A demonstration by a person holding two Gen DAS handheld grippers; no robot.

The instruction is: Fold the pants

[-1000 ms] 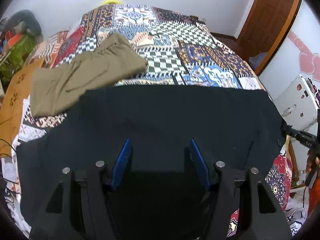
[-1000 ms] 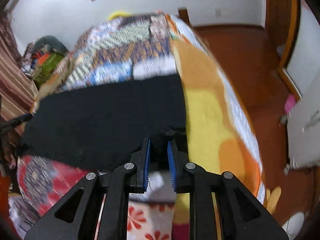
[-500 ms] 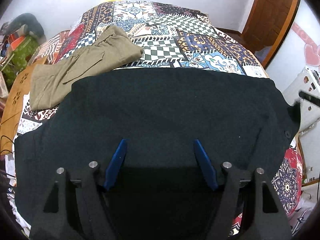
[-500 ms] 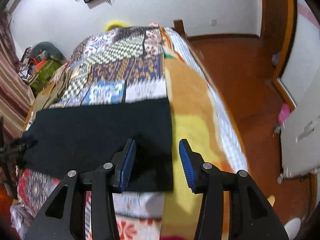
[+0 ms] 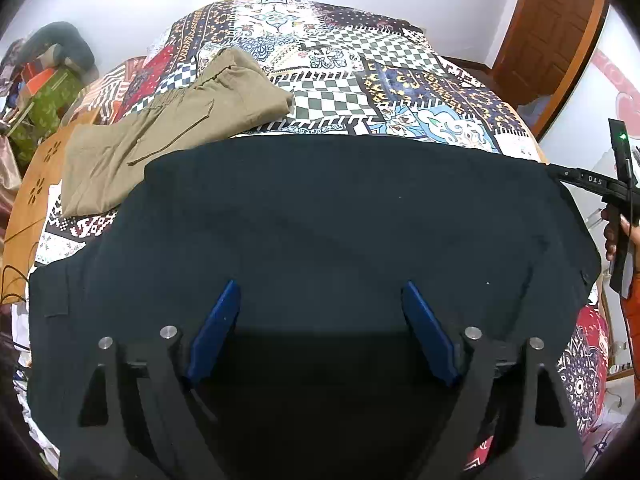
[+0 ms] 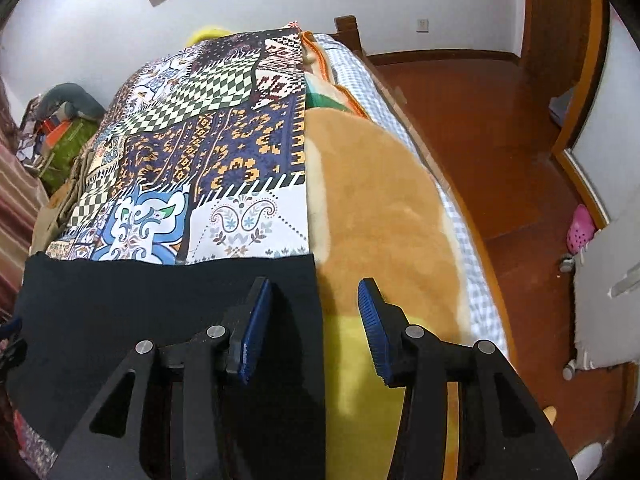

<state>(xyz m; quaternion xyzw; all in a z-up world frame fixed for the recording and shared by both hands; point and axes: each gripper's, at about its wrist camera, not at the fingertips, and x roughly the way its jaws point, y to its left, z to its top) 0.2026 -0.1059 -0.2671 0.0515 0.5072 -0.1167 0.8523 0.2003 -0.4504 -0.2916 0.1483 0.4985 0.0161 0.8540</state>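
Black pants [image 5: 340, 220] lie spread flat across the near part of the bed. My left gripper [image 5: 320, 286] hovers over their middle, jaws wide and still opening, with only flat cloth below the blue pads [image 5: 216, 328]. My right gripper [image 6: 315, 284] straddles the right side edge of the black pants [image 6: 180, 304]. Its jaws are closing, but the pads [image 6: 256, 320] stand apart and press on nothing. The left wrist view shows the right gripper [image 5: 592, 182] at that same edge, with a hand [image 5: 612, 232] on it.
Folded khaki pants [image 5: 172, 132] lie at the far left on the patterned quilt [image 5: 360, 72]. An orange and yellow fleece blanket [image 6: 380, 208] covers the bed's right side, with wooden floor [image 6: 500, 128] beyond. Clutter [image 5: 44, 88] is piled at the left wall.
My left jaws spread wider over the pants. My right gripper went from shut at the pants' edge to open, and moved forward and lower along that edge.
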